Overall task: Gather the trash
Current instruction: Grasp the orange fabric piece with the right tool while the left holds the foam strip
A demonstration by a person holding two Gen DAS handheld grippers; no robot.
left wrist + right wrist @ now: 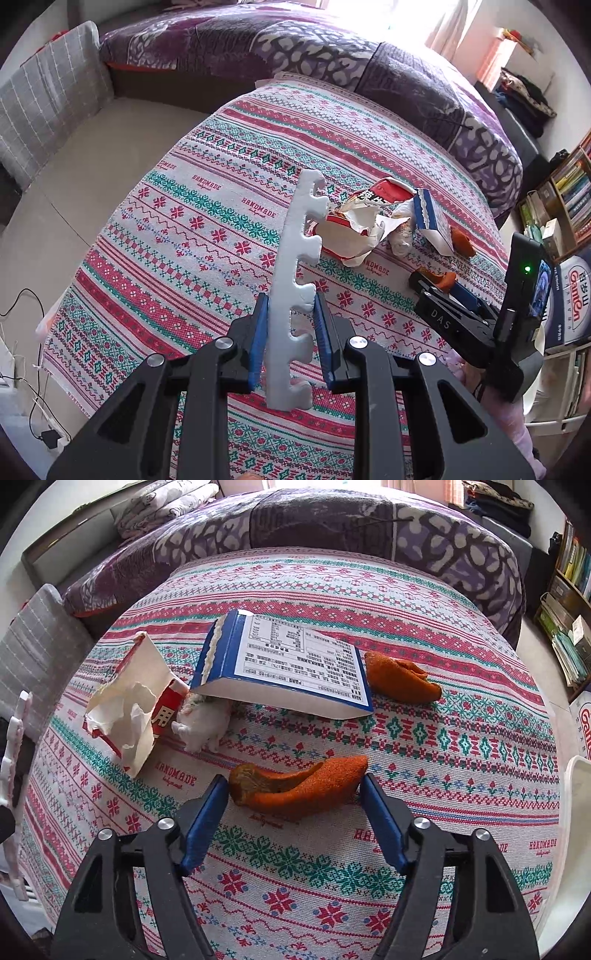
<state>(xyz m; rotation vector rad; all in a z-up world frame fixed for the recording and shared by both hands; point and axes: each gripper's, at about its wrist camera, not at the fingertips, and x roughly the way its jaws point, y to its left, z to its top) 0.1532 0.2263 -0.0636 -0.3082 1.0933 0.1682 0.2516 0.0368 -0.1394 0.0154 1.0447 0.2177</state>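
Note:
My left gripper (289, 314) is shut on a white notched foam strip (298, 273) and holds it upright above the patterned tablecloth (192, 236). My right gripper (293, 790) is open, its jaws on either side of an orange peel (299, 788) lying on the cloth. A second orange peel (400, 677) lies farther back right. A blue-and-white box (295, 664), a torn red-and-white wrapper (133, 709) and a crumpled white tissue (201, 723) lie behind. The right gripper also shows in the left wrist view (436, 286).
A purple patterned bed (332, 55) runs behind the table. A grey checked cushion (48, 99) is at left. Bookshelves (569, 192) and a carton (574, 299) stand at right. A white container rim (576, 812) sits at the table's right edge. Cables (33, 369) lie on the floor.

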